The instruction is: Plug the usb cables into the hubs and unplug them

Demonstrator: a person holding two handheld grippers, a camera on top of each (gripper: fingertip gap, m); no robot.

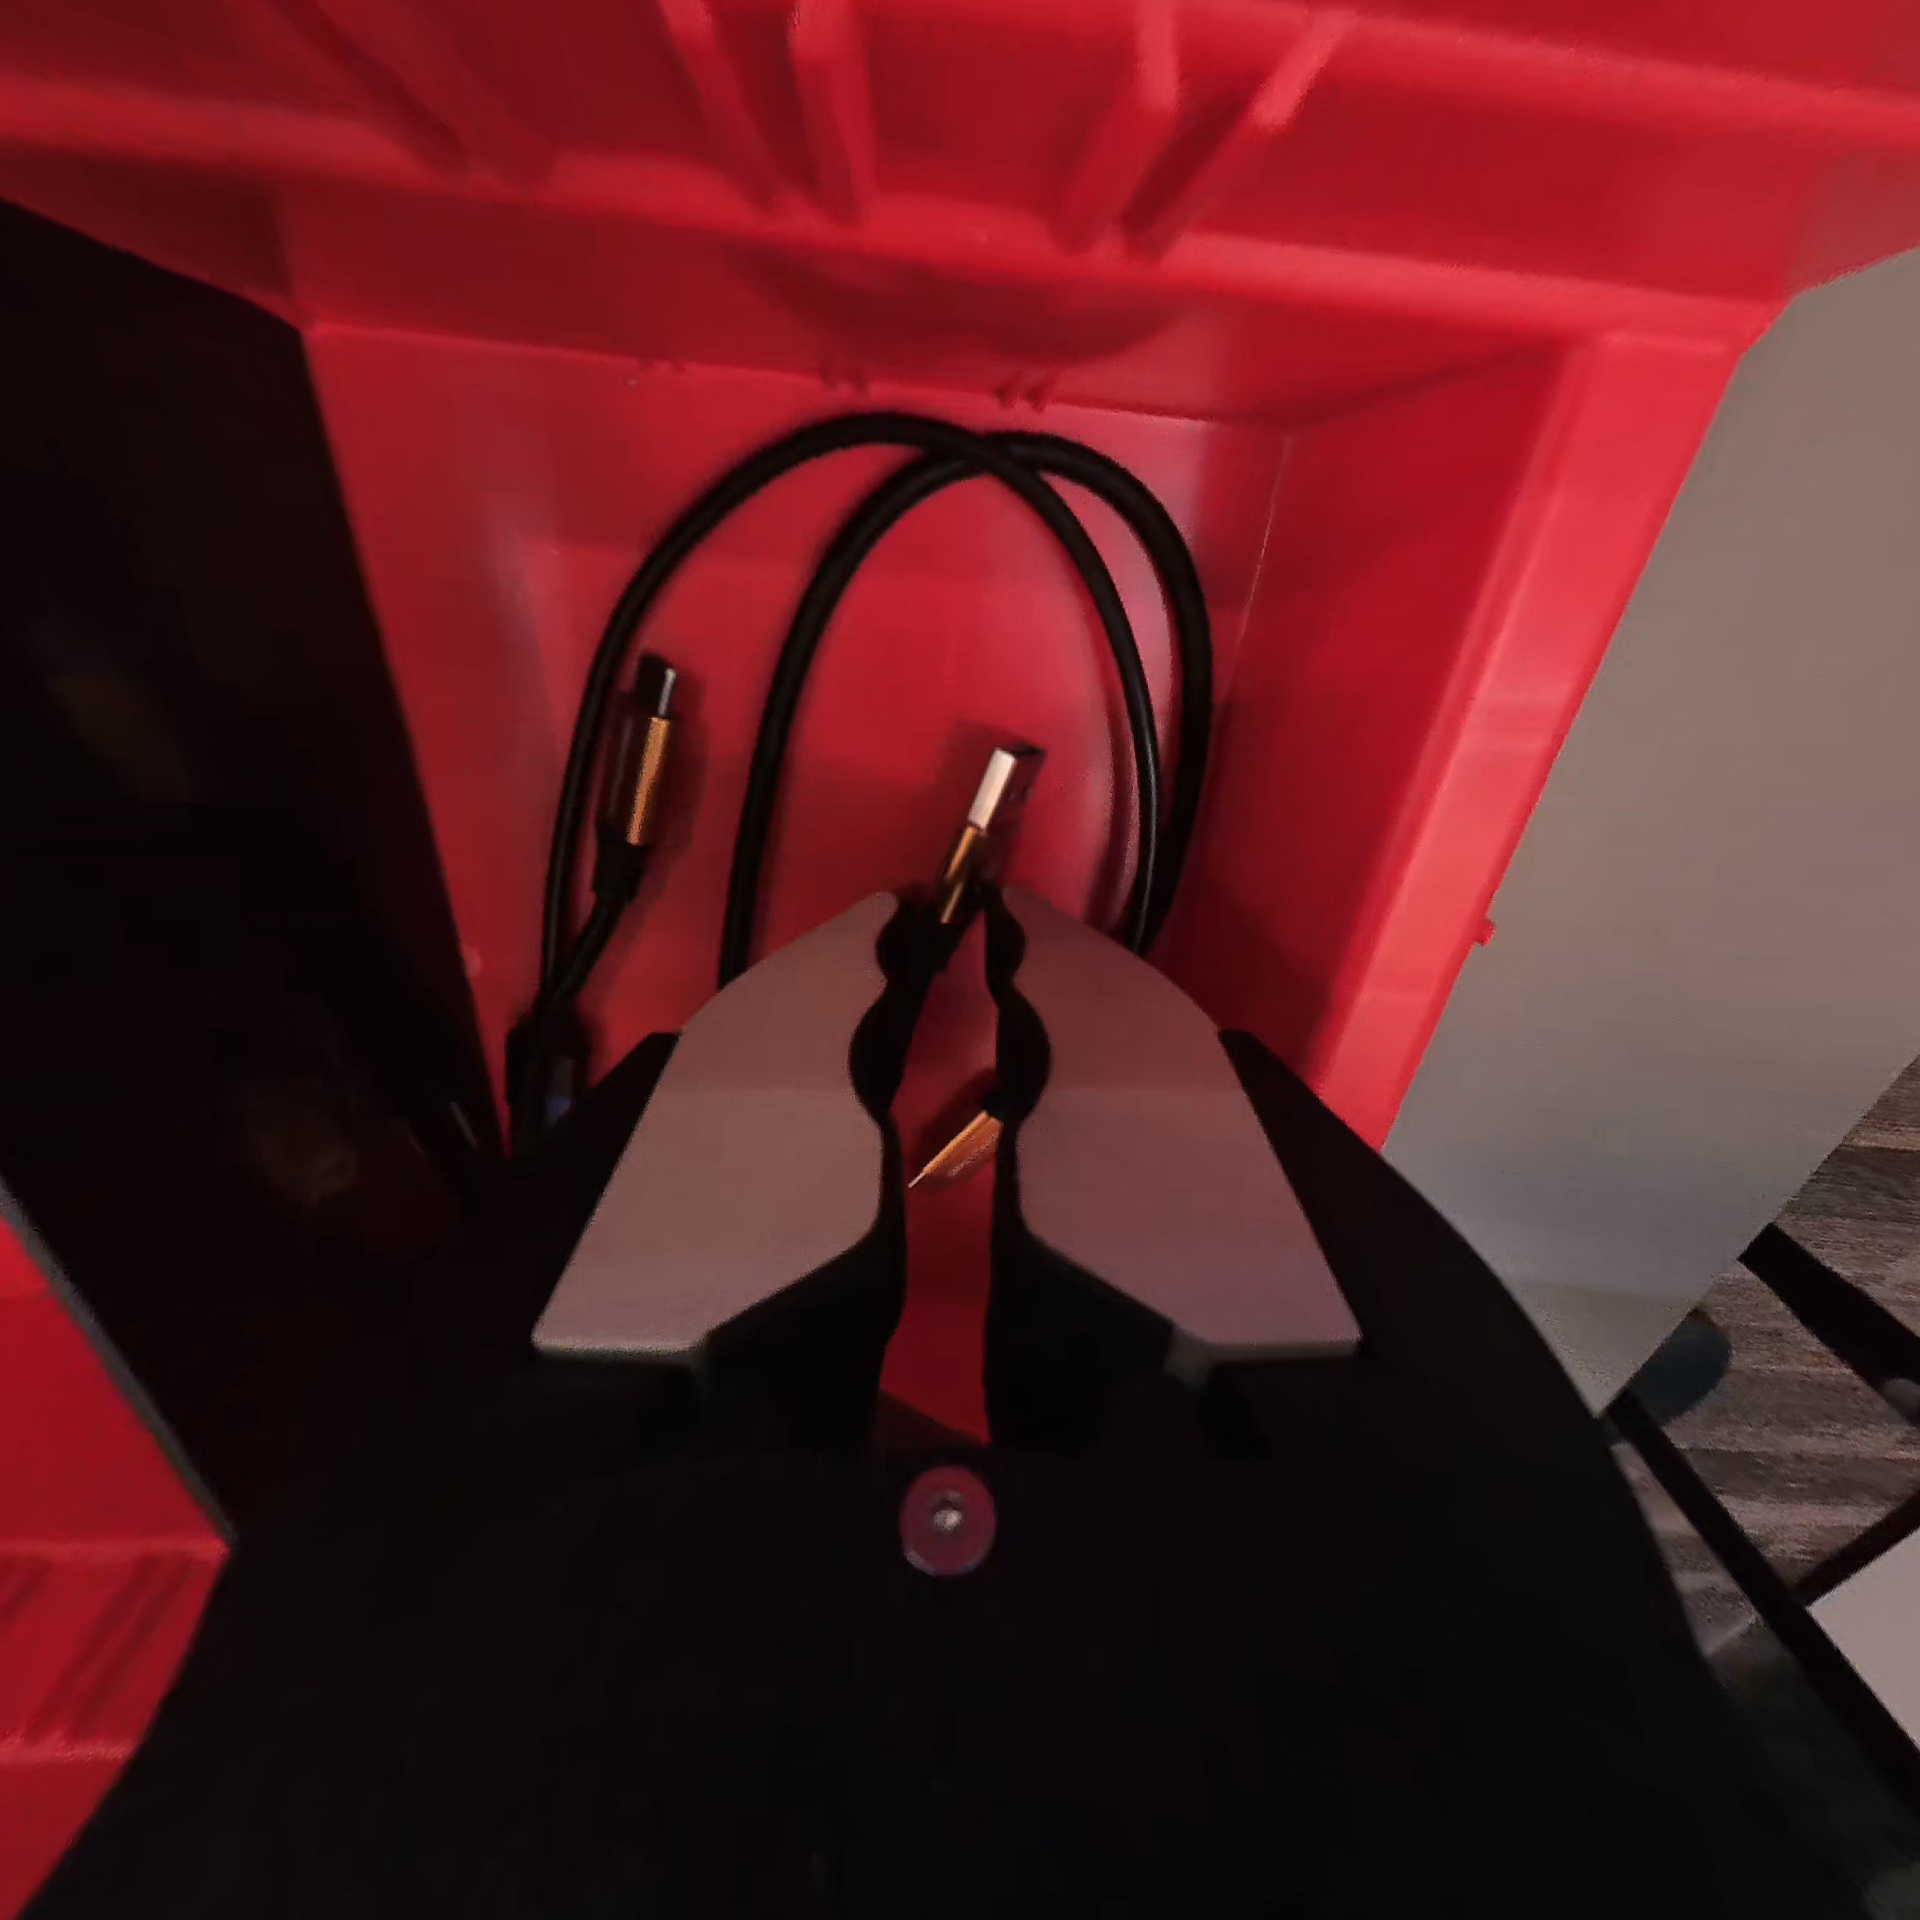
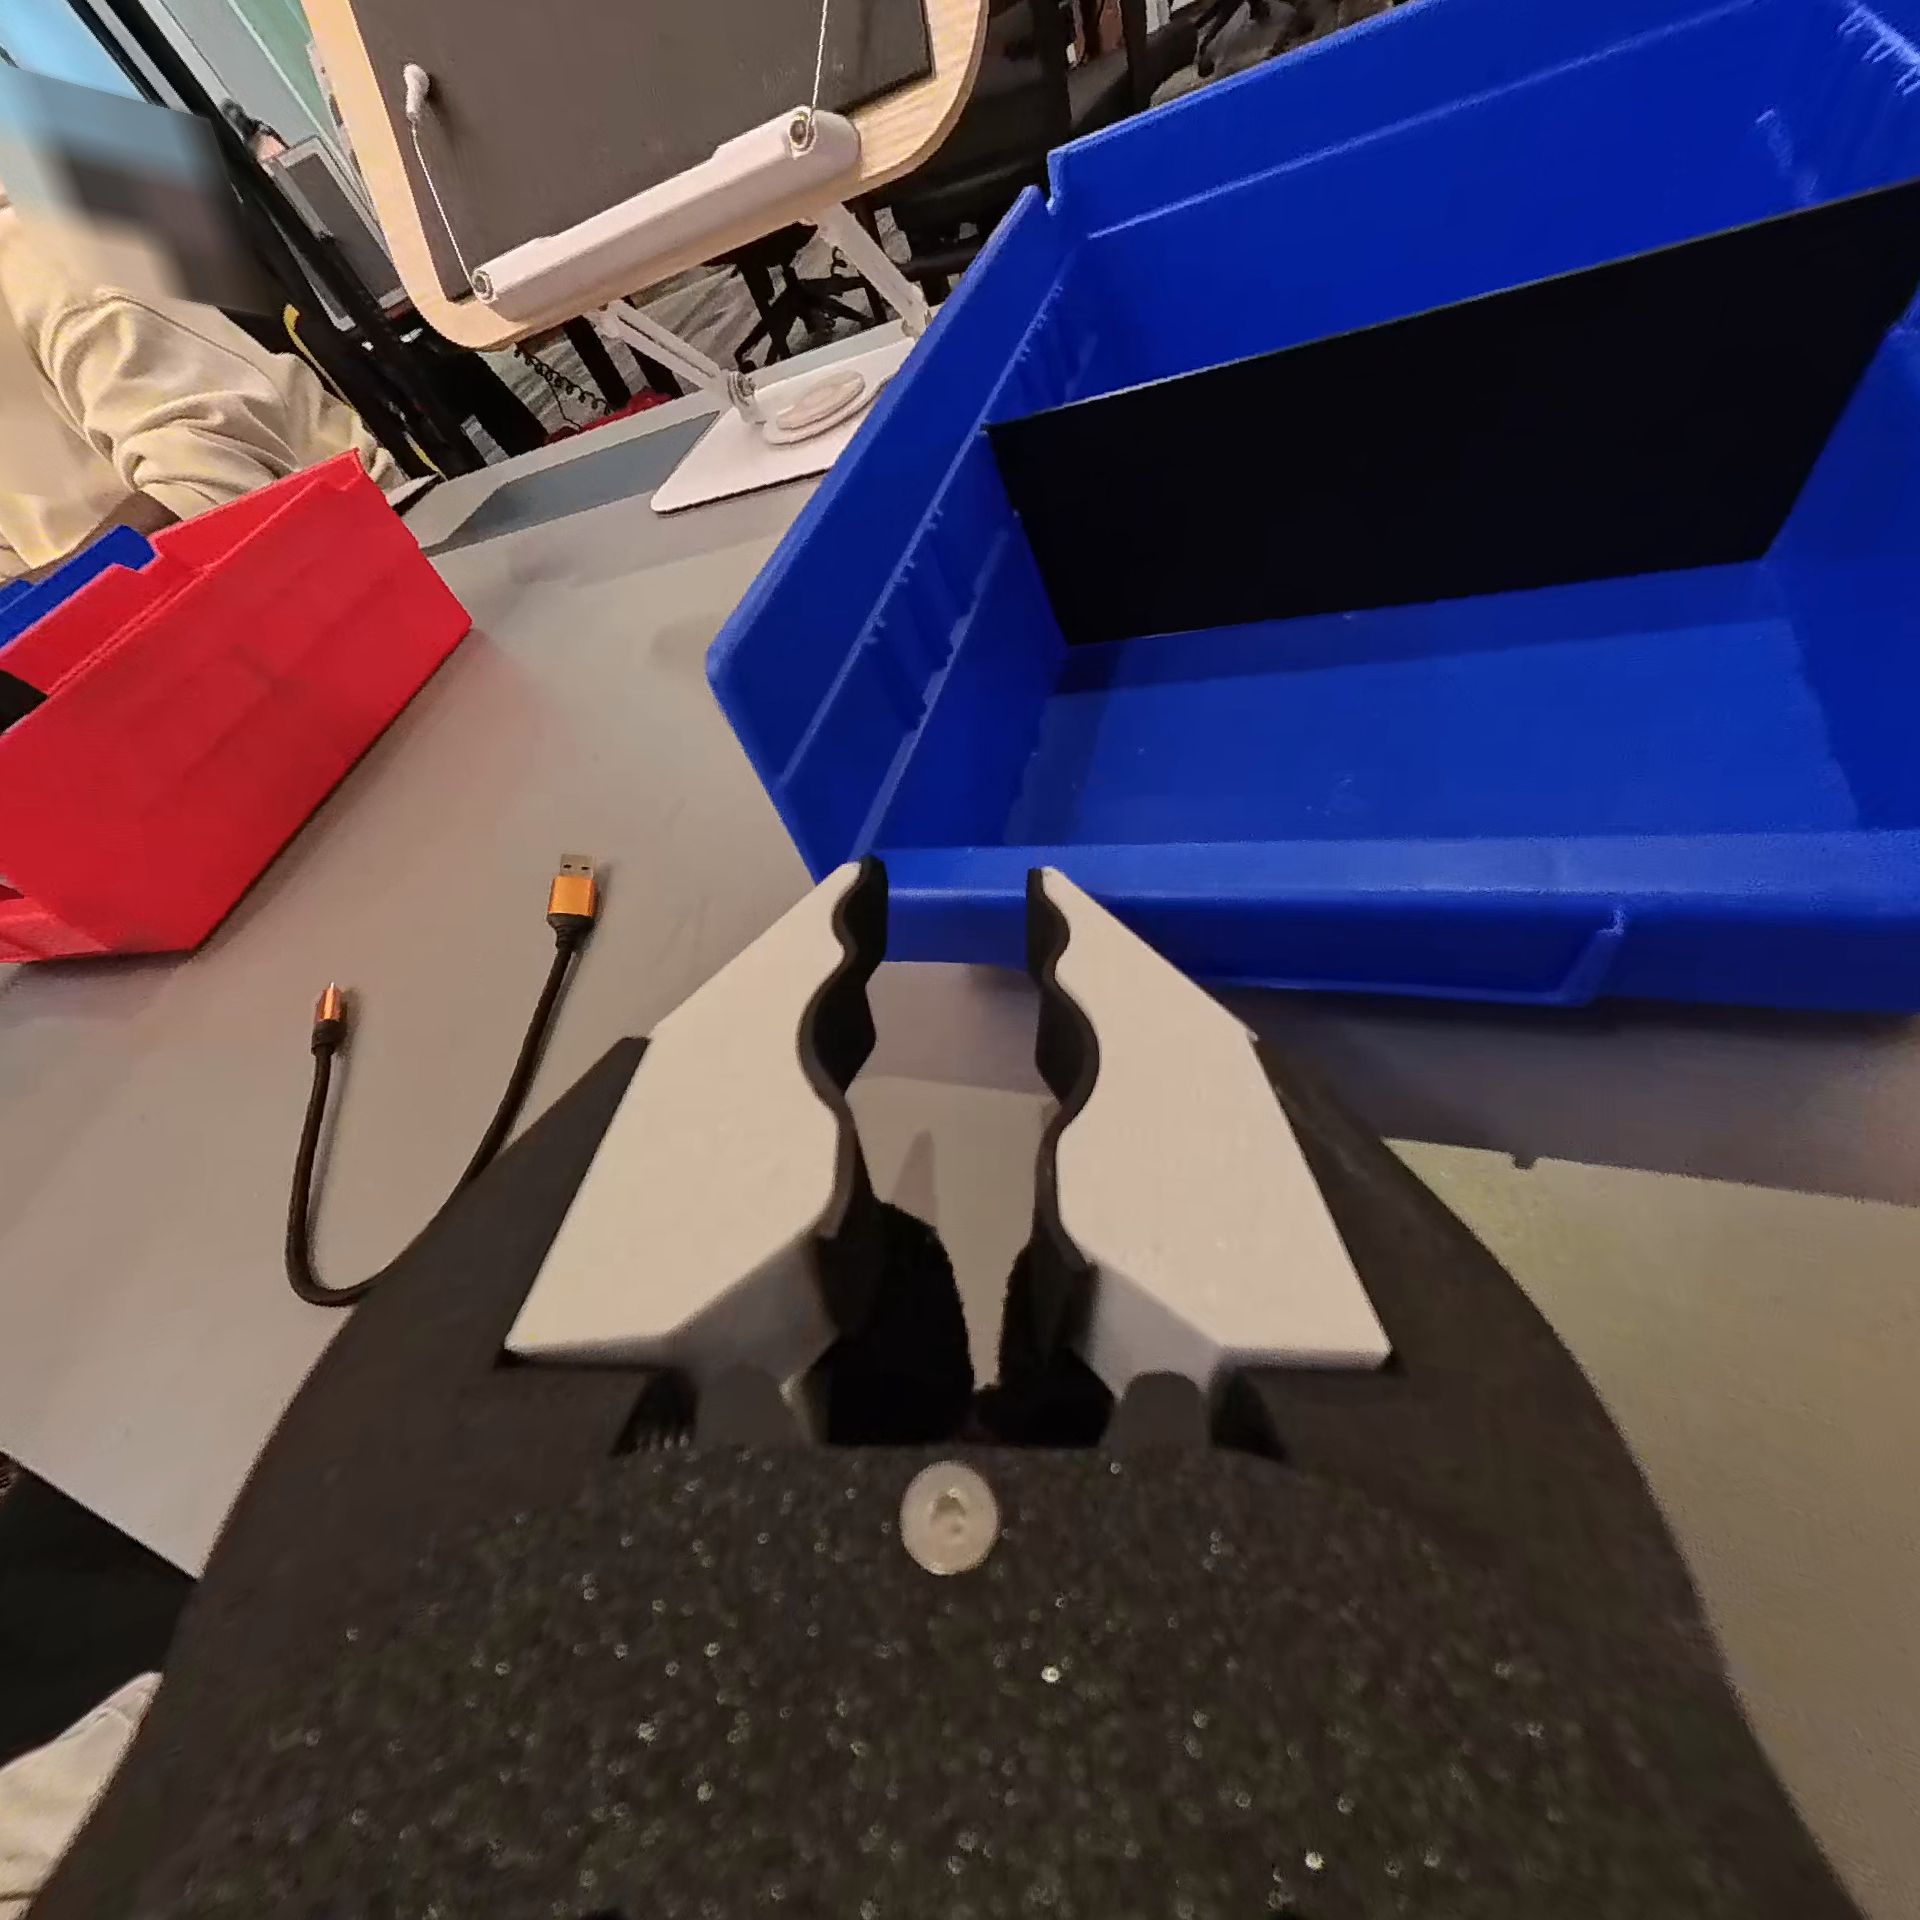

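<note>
In the left wrist view my left gripper [image 1: 951, 914] reaches down into a red bin [image 1: 1403, 675]. Its jaws are shut on a black cable just behind a gold-collared USB plug [image 1: 992, 810], which sticks out past the fingertips. More black cable [image 1: 1039, 540] lies looped on the bin floor, with a second gold-collared plug [image 1: 649, 758] at the left. Another gold connector [image 1: 966, 1148] shows low in the gap between the fingers. My right gripper [image 2: 956, 883] is open and empty, above the grey table [image 2: 623, 727] right in front of a blue bin [image 2: 1247, 904].
A black divider [image 1: 208, 727] bounds the red compartment on the left. A black divider [image 2: 1455, 457] also crosses the blue bin. A short black cable with orange plugs [image 2: 457, 1143] lies on the table beside a red bin [image 2: 229, 707]. A person's sleeve [image 2: 135, 395] and a stand-mounted board [image 2: 675, 187] are beyond. Some 50 cm of space lies between my two pairs of fingers.
</note>
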